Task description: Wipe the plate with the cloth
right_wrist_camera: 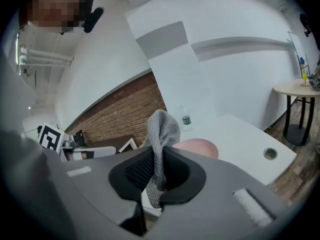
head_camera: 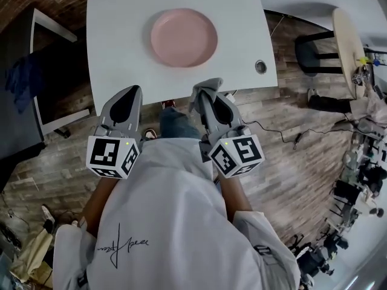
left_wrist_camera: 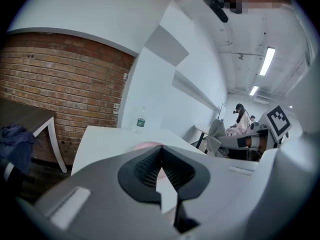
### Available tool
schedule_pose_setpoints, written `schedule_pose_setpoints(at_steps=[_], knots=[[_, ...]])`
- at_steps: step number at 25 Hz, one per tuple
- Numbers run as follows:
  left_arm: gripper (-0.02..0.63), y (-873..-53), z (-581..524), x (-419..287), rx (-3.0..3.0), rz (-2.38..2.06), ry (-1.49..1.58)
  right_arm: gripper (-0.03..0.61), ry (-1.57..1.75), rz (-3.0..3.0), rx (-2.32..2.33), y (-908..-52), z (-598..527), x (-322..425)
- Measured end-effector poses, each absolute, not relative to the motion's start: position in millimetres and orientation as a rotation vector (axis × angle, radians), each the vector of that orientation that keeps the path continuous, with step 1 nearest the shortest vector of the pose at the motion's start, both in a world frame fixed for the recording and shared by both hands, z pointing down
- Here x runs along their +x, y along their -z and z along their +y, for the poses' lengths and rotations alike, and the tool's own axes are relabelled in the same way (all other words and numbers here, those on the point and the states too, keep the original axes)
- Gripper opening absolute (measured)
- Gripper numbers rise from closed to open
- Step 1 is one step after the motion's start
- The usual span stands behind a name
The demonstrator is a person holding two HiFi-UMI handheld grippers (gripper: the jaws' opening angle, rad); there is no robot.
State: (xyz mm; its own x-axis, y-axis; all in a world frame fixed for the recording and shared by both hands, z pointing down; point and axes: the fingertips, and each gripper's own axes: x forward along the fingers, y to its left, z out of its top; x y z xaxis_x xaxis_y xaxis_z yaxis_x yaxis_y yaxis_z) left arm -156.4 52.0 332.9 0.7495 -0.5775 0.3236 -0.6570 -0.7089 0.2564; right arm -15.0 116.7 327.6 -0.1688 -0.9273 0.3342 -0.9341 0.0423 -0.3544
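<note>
Grey cloth (head_camera: 208, 87) poised short of the pink plate (head_camera: 183, 37)
Near-left of the plate, the left gripper (head_camera: 133, 90) has its jaws pressed together, empty; the right gripper (head_camera: 204, 95), jaws clamping the cloth, is nearer, with the plate just ahead on the white surface (head_camera: 115, 29).

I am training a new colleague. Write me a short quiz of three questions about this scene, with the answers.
1. Which gripper holds the grey cloth? A left, B right, C neither.
2. Fill in: the pink plate lies on the white ____.
3. True or false: the cloth is touching the plate.
Key:
1. B. The right gripper is shut on the cloth; the left gripper is shut and empty.
2. table.
3. False. The cloth is short of the plate, by the table's near edge.
</note>
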Motion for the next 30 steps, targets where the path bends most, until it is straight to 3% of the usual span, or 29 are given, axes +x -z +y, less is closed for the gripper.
schedule_pose_setpoints(at_steps=[30], knots=[[0.012,-350,-75,-67,2.446,-1.157,-0.304,0.032,-0.868,-2.274,1.735,-378,-12,85]])
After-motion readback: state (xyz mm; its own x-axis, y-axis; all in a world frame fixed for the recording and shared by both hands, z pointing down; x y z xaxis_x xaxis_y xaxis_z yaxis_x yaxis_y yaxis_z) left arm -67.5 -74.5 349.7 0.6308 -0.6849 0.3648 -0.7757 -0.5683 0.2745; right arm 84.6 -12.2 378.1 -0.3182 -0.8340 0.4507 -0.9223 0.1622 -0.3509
